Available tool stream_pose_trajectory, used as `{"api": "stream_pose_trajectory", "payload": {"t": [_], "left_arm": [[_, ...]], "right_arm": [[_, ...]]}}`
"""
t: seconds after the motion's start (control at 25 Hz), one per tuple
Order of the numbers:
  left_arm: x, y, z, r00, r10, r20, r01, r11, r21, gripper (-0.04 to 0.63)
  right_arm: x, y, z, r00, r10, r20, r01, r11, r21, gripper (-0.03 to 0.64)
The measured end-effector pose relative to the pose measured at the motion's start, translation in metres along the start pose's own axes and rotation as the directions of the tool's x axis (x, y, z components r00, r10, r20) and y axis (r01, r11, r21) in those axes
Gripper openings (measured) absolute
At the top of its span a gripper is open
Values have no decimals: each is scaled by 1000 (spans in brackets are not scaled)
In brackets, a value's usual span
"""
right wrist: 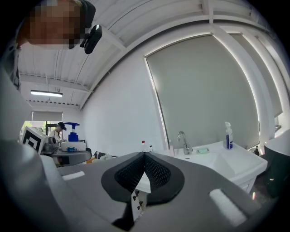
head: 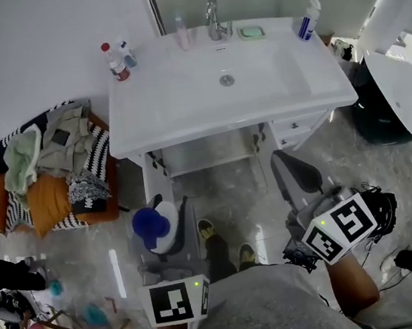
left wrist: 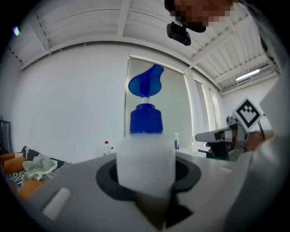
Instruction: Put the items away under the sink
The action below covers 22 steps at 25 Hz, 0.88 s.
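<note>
My left gripper (head: 160,235) is shut on a white pump bottle (head: 152,225) with a blue pump head and holds it upright at the lower left, in front of the vanity. The left gripper view shows the same bottle (left wrist: 146,159) filling the space between the jaws. My right gripper (head: 296,172) is shut and holds nothing; its pads meet in the right gripper view (right wrist: 144,168). The white sink (head: 181,99) stands ahead. The open shelf under the sink (head: 206,154) is partly hidden by the countertop.
On the sink top stand a red-capped bottle (head: 116,62), a small clear bottle (head: 182,32), a faucet (head: 214,19), a green soap dish (head: 251,32) and a spray bottle (head: 308,21). A basket of clothes (head: 47,171) sits at the left. A black bin (head: 372,110) stands at the right.
</note>
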State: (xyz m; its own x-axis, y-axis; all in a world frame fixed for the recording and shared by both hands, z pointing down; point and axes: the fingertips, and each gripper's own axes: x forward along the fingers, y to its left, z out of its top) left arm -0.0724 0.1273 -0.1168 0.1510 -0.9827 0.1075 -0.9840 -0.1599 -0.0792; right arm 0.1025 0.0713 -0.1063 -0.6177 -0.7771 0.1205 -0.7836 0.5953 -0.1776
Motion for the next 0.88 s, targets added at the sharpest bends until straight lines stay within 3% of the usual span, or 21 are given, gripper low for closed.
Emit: {"api": "stream_pose_trajectory", "payload": {"t": [0.48,0.88], "left_arm": [[71,69,-1,997,-78,1,78,996,-37,167],[100,105,-18,995,-96,-6,96,993,-68,167]], "right_arm": [[94,3,6,997,-57,-46,57,998,-4,0],[136,15,11,994,-84,-76,80,996,-49,0]]}}
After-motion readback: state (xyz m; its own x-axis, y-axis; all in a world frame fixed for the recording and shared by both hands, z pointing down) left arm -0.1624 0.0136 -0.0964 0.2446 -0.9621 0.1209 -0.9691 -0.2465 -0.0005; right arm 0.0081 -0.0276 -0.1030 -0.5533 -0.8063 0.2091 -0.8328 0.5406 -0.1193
